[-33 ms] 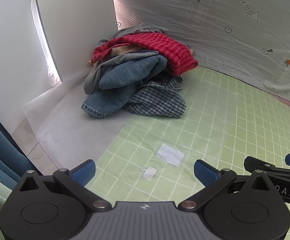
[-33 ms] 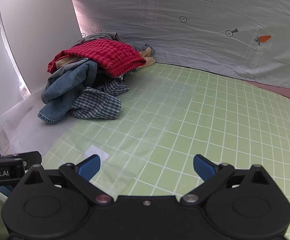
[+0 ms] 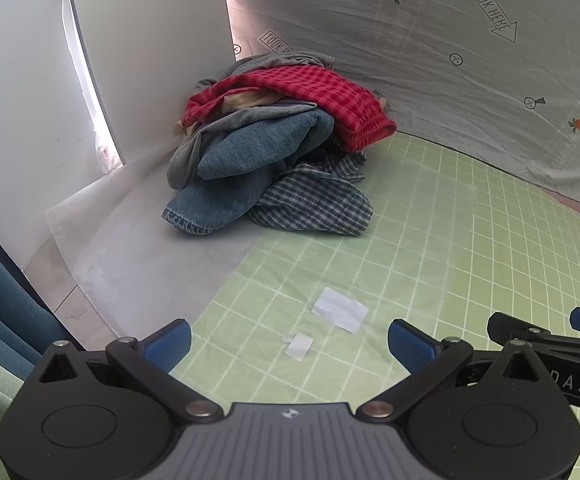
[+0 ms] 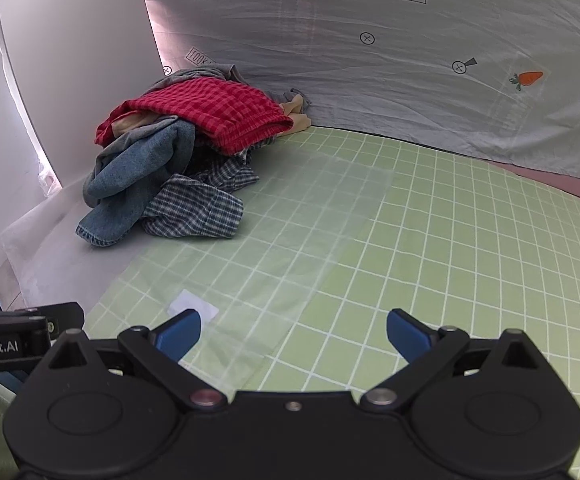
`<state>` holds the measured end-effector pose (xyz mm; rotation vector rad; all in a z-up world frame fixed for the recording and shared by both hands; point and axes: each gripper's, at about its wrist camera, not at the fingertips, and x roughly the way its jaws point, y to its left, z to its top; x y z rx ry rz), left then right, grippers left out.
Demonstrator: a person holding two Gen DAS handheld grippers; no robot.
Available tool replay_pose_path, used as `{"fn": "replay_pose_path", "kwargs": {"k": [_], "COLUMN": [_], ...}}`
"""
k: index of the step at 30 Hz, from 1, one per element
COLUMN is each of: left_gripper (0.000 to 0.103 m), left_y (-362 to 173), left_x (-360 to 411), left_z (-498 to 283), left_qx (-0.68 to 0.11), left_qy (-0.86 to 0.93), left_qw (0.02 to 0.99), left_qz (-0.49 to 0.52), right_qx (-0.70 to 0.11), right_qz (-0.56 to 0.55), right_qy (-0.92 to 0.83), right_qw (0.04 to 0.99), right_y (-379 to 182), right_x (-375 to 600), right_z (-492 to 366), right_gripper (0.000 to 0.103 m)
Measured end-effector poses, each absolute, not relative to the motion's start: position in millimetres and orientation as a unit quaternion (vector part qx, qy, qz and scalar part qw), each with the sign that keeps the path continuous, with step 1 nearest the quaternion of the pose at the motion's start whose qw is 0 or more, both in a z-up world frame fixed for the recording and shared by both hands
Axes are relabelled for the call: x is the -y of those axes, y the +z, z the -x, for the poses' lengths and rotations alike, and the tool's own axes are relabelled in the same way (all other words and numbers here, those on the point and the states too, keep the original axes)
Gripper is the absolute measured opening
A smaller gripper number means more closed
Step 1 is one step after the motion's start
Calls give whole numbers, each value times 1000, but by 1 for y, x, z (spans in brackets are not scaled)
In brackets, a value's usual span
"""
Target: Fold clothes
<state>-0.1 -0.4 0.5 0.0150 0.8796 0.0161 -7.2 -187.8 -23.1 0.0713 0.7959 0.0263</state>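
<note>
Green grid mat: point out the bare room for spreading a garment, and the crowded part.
The green grid mat is bare from the clothes pile rightward to the printed backdrop sheet. Near the left gripper lie two paper scraps. The back-left corner is crowded.

Left claw (image 3: 290,344) spread wide, well short of clothes pile (image 3: 273,152).

The green gridded mat (image 4: 450,240) lies bare across the centre and right of the frame. A heap of crumpled clothes (image 3: 273,152) blocks the upper-left corner, pressed against the white wall panel (image 3: 149,60) and grey printed backdrop cloth (image 3: 430,60).
</note>
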Motion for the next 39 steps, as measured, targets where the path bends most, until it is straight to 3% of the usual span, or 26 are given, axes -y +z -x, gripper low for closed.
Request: {"fn": "replay_pose_path", "kwargs": {"k": [39], "left_gripper": [103], "left_y": [4], "left_x": [0], "left_z": [1], "left_qx": [-420], "left_qy": [9], "left_qw": [907], "left_qz": [-14], "right_qx": [-385], "right_qz": [-50], "right_qy": [1], "right_qw": [922], "right_y": [-21], "right_x": [194], "right_z": [8], "right_gripper": [100]}}
